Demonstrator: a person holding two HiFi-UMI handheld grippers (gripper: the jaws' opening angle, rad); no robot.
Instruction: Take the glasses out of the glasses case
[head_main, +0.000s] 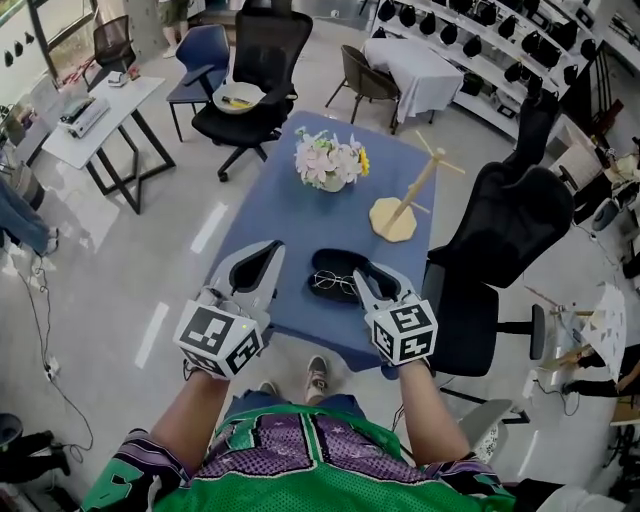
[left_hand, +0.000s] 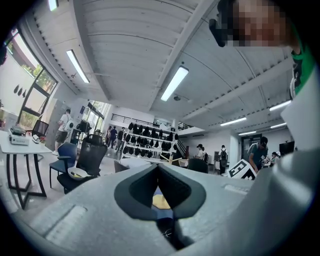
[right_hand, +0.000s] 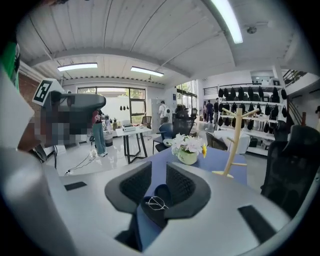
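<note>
1. right gripper (right_hand: 159, 172), jaws slightly apart and empty, hovers at the glasses case's (head_main: 352, 266) 4 o'clock; left gripper (head_main: 268, 255), tips together and empty, at its 9 o'clock.
2. glasses (head_main: 333, 283) lie in the open case.
3. approach step, i judge; next calls for a gentle pinch on the frame.

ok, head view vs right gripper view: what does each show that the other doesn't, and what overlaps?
Head view only: the left gripper, its jaws together, and the person's shoe under the table edge. Right gripper view only: the ceiling lights. Both: glasses lying in the open glasses case on the blue table, plus flowers and wooden stand.
</note>
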